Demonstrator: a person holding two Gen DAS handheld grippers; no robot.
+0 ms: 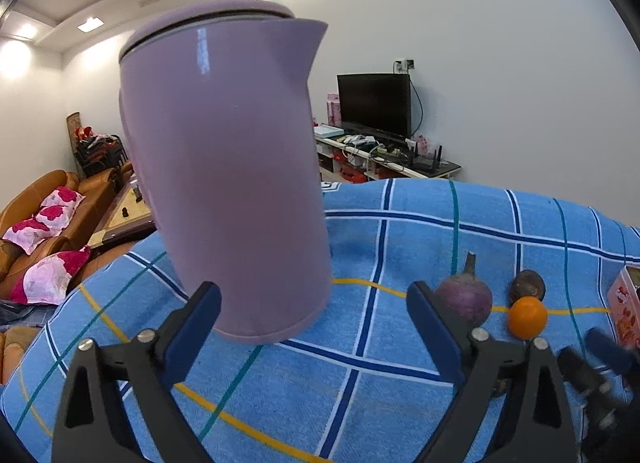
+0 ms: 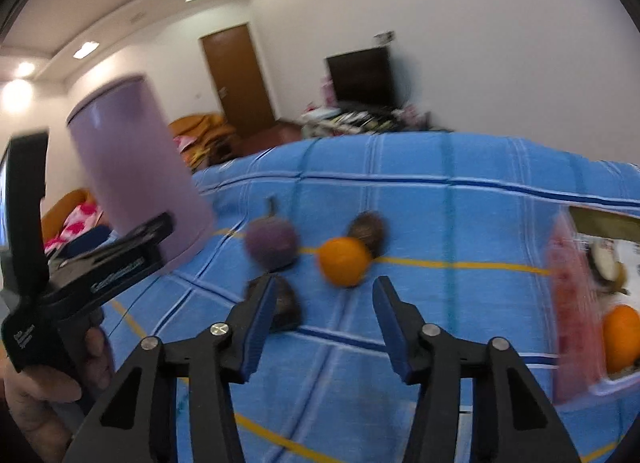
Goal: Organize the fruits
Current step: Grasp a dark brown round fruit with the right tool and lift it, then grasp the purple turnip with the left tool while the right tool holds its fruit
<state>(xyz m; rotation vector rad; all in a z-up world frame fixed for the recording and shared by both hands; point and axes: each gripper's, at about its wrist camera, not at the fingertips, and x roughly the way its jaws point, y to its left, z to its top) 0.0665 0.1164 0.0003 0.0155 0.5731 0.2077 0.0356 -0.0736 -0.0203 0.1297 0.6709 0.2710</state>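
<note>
A blue checked cloth (image 1: 400, 343) with dark blue, white, teal and yellow lines is covering the desk and carrying everything else. A tall lilac kettle (image 1: 224, 183) with a lid and a spout is standing on the cloth at the left, filling most of the left wrist view. At the right edge of the desk a pink carton (image 2: 572, 315) is lying with its open side showing an orange fruit inside (image 2: 622, 337) and some paler items too blurred to identify.

The left tool (image 1: 314, 327) is hovering low before the kettle, its blue-padded jaws standing wide apart with nothing between them; the left pad (image 1: 192, 331) is sitting just in front of the kettle's base, apparently not touching it. A hand (image 2: 52, 395) is holding this tool's black grip. The right tool (image 2: 324, 327) is pointing down at the fruits, its jaws standing partly apart and gripping nothing.

The loose fruits are lying together on the cloth between the kettle and the carton. A round purple fruit with a stem (image 2: 272, 243) is nearest the kettle. An orange (image 2: 344, 261) is lying just to its right, touching or nearly touching a dark brown round fruit (image 2: 368, 231) behind it. A second dark fruit (image 2: 286, 307) is lying closer in, partly hidden behind the right tool's left pad (image 2: 260, 327); motion blur is leaving its kind uncertain.
</note>
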